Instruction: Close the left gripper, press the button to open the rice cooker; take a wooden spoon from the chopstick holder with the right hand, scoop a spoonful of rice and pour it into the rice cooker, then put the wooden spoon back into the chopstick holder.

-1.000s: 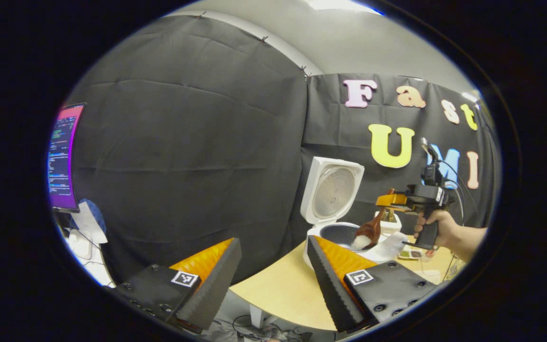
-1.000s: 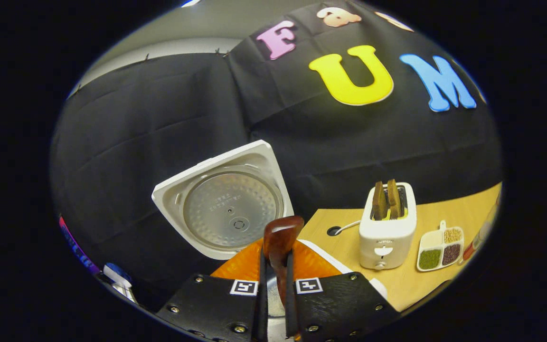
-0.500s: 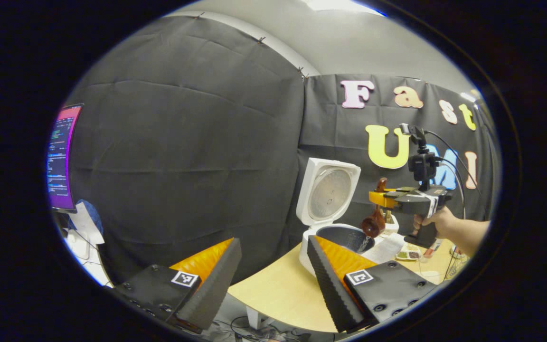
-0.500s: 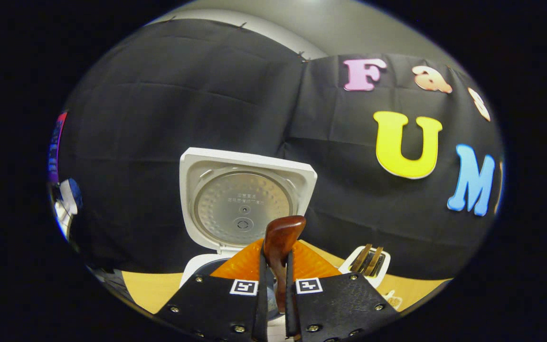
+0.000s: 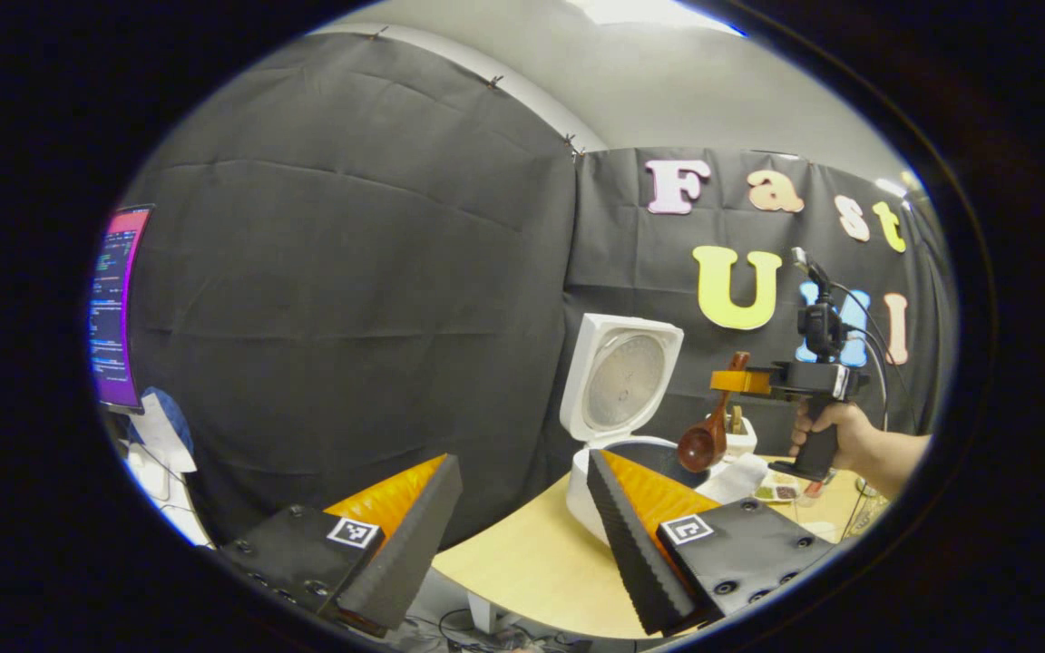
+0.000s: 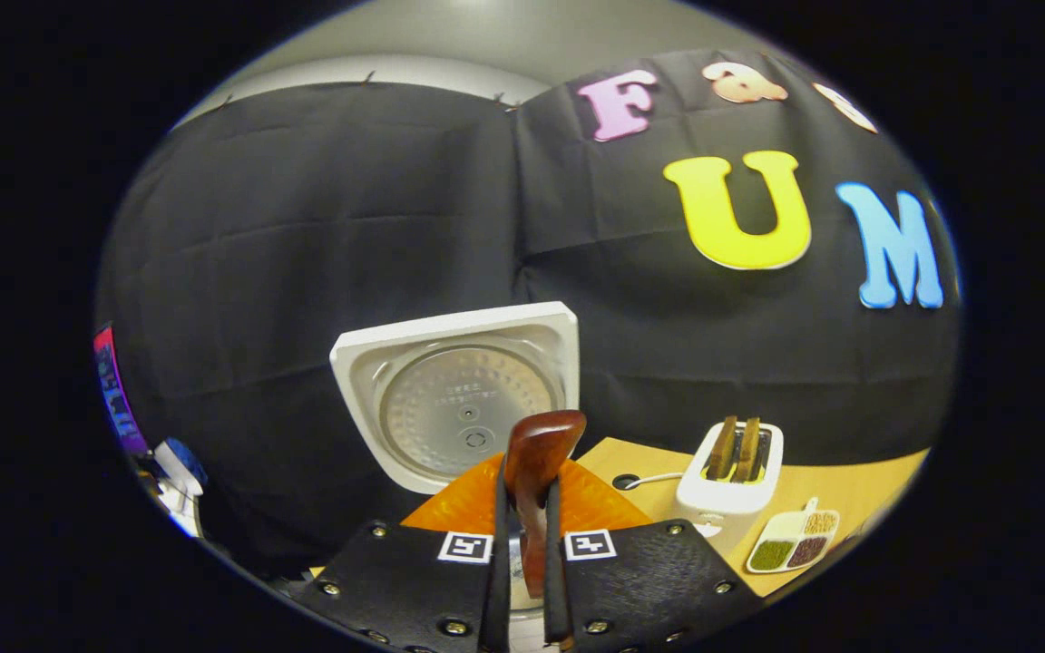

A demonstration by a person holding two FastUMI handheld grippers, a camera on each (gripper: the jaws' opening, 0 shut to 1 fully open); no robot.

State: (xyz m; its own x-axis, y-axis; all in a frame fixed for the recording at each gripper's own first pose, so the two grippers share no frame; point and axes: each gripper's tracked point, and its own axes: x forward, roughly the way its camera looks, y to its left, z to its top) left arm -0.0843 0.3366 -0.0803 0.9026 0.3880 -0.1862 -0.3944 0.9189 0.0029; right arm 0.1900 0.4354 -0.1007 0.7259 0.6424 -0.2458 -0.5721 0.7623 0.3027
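The white rice cooker (image 5: 588,481) stands on the wooden table with its lid (image 5: 619,379) raised upright; the lid (image 6: 461,396) faces me in the right gripper view. My right gripper (image 6: 523,580) is shut on the handle of the brown wooden spoon (image 6: 533,476). In the left gripper view the right gripper (image 5: 736,382) is held by a hand above the pot, and the wooden spoon (image 5: 702,443) hangs bowl-down over the pot's right rim, with no rice visible on it. My left gripper (image 5: 522,521) is open and empty, low and left of the cooker.
A white toaster (image 6: 729,479) with two slices and a small divided dish of grains (image 6: 791,541) sit on the table (image 5: 532,562) right of the cooker. A white cloth (image 5: 740,476) lies beside the cooker. A lit monitor (image 5: 114,304) stands at far left.
The spoon carried rice over the pot a second ago; now its bowl hangs empty. The right gripper rose, tilted and then levelled. The left gripper barely moved.
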